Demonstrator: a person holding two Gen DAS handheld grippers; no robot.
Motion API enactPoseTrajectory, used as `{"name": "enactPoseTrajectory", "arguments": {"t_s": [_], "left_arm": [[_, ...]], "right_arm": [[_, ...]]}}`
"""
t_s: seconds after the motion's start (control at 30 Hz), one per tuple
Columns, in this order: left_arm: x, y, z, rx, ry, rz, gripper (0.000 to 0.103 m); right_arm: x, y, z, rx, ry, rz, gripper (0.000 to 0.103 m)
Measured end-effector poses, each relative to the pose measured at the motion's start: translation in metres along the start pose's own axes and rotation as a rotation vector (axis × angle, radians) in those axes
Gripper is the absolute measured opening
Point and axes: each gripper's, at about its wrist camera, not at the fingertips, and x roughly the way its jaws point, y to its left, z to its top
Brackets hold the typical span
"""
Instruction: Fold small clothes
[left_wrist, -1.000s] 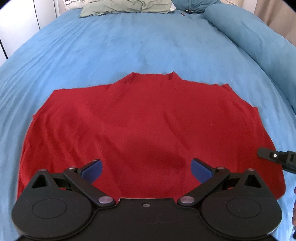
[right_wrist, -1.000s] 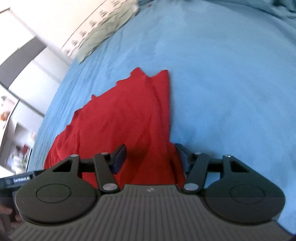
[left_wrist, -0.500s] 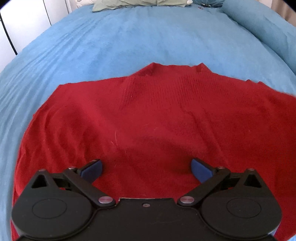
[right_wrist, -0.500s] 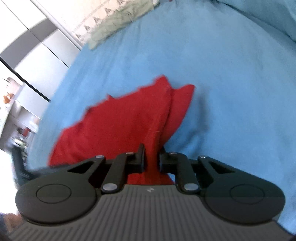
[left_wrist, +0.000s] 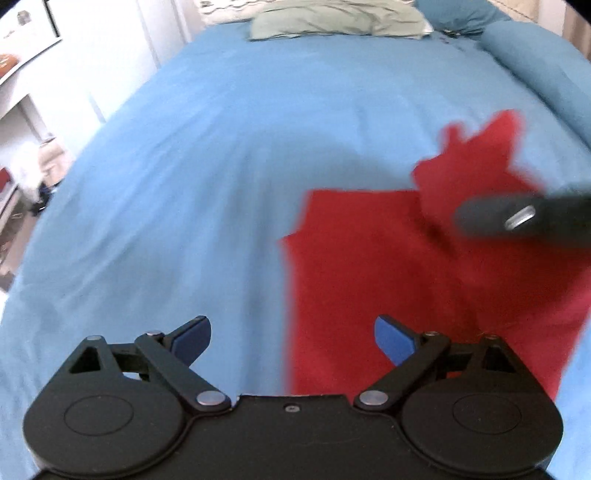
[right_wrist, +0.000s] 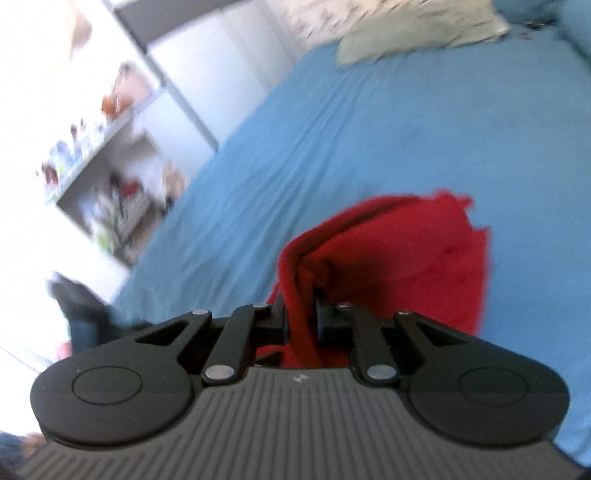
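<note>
Left wrist view: left gripper (left_wrist: 291, 338) hovers above the blue bedspread (left_wrist: 207, 177), blue-padded fingers spread wide apart, nothing between them. Left finger sits over bare bedspread; right finger over the near part of the red garment (left_wrist: 373, 258). Garment lies to the right of centre on the bed, its left edge running roughly straight away from the camera, with a raised, blurred flap at its far right. A dark blurred piece of the right gripper (left_wrist: 517, 218) crosses in from the right edge, over the garment. Green pillow (left_wrist: 336, 18) at the head of the bed; white furniture along the left.

Right wrist view: right gripper (right_wrist: 301, 319) has its fingers drawn together, clamped on a fold of the red garment (right_wrist: 399, 254). The cloth rises from the bedspread (right_wrist: 332, 122) into the jaws and bunches in a doubled layer beyond them. Shelves (right_wrist: 99, 177) at left, heavily blurred.
</note>
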Motion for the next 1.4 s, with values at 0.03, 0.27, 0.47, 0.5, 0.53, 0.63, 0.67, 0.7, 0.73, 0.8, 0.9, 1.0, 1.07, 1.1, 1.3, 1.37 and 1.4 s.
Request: {"name": "enactPoseTrajectory", "arguments": {"t_s": [0.03, 0.27, 0.47, 0.5, 0.53, 0.63, 0.67, 0.7, 0.73, 0.8, 0.9, 1.0, 1.07, 1.1, 1.3, 1.37, 1.4], "left_arm": [[0.001, 0.014, -0.008, -0.003, 0.004, 0.009, 0.098], [0.02, 0.068, -0.052, -0.092, 0.057, -0.01, 0.098], [0.003, 0.065, -0.053, -0.122, 0.074, -0.102, 0.098], [-0.006, 0.063, -0.049, -0.12, 0.059, -0.121, 0.098], [-0.012, 0.061, -0.047, -0.116, 0.05, -0.136, 0.098], [-0.028, 0.043, -0.035, -0.094, 0.04, -0.211, 0.098], [-0.032, 0.034, -0.029, -0.089, 0.038, -0.245, 0.098], [-0.036, 0.025, -0.024, -0.08, 0.031, -0.268, 0.098], [-0.039, 0.014, -0.019, -0.065, 0.019, -0.281, 0.098], [-0.041, -0.01, -0.01, -0.027, -0.005, -0.277, 0.098], [-0.031, -0.039, 0.004, -0.008, 0.003, -0.262, 0.098], [-0.016, -0.044, 0.015, -0.07, 0.031, -0.243, 0.098], [-0.012, -0.038, 0.019, -0.111, 0.037, -0.242, 0.098], [-0.01, -0.032, 0.021, -0.123, 0.039, -0.229, 0.098], [-0.013, 0.007, 0.016, -0.16, 0.05, -0.167, 0.098], [-0.015, 0.019, 0.014, -0.174, 0.053, -0.157, 0.098], [-0.016, 0.025, 0.012, -0.184, 0.052, -0.149, 0.098]], "right_arm": [[0.021, 0.012, -0.007, -0.025, 0.03, -0.019, 0.028], [0.099, 0.043, -0.054, -0.085, 0.111, -0.133, 0.034], [0.054, 0.042, -0.032, -0.046, 0.039, 0.006, 0.072], [0.038, 0.041, -0.029, -0.041, 0.01, 0.008, 0.078], [0.02, 0.038, -0.023, -0.03, -0.026, 0.001, 0.082], [-0.033, 0.013, -0.019, 0.063, -0.096, -0.025, 0.088], [-0.043, 0.004, -0.017, 0.102, -0.105, -0.043, 0.088], [-0.052, -0.004, -0.019, 0.142, -0.11, -0.072, 0.088], [-0.06, -0.014, -0.02, 0.165, -0.11, -0.097, 0.088], [-0.067, -0.029, -0.023, 0.199, -0.101, -0.156, 0.088], [-0.074, -0.051, -0.042, 0.226, -0.087, -0.18, 0.088], [-0.074, -0.058, -0.06, 0.151, -0.085, -0.152, 0.088], [-0.072, -0.057, -0.07, 0.083, -0.069, -0.108, 0.088], [-0.065, -0.059, -0.073, 0.061, -0.045, -0.08, 0.086], [-0.02, -0.039, -0.073, -0.026, -0.028, 0.045, 0.078], [-0.008, -0.035, -0.067, -0.036, -0.008, 0.052, 0.071], [-0.004, -0.033, -0.064, -0.035, 0.009, 0.066, 0.053]]}}
